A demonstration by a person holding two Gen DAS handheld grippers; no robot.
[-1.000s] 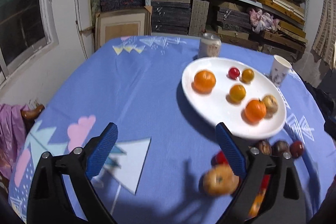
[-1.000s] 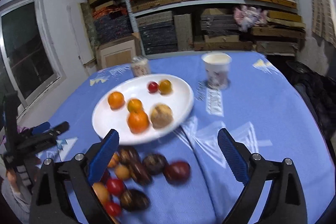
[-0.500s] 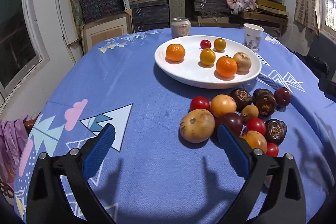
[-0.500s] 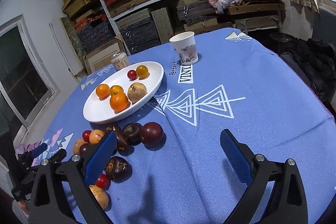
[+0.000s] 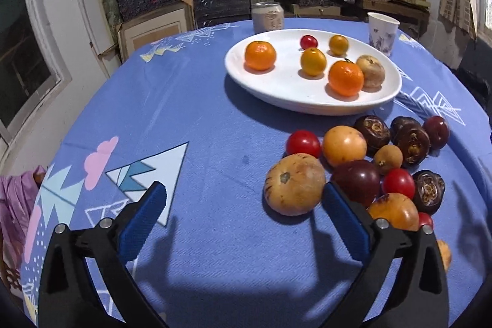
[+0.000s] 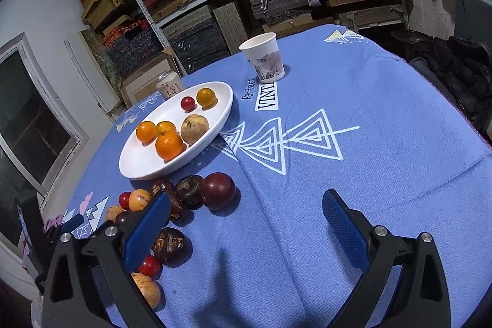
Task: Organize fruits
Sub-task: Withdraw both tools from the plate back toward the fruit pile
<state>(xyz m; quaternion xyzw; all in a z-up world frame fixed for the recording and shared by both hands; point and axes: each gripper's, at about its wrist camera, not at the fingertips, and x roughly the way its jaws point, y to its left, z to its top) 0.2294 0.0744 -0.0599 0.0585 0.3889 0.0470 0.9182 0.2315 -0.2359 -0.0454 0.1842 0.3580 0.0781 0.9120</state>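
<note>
both grippers are sitting lower and nearer the loose fruit pile (image 5: 363, 168) than a second ago. pile is lying on the blue tablecloth (image 5: 200, 119), just beside the white plate (image 5: 276, 94) holding six fruits. left gripper (image 5: 243, 199) is opening wide, nothing between its jaws; right gripper (image 6: 246, 211) is standing wide, empty.

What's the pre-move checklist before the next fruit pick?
1. Left hand-held gripper empty, jaws opening: ok.
2. Right hand-held gripper open and empty: ok.
3. Free space on white plate: ok.
4. Loose fruit pile in view: ok.
5. Tan fruit centred between left jaws: not ok, it sits by the right finger.
6. Paper cup and can clear of the path: cannot tell.
</note>
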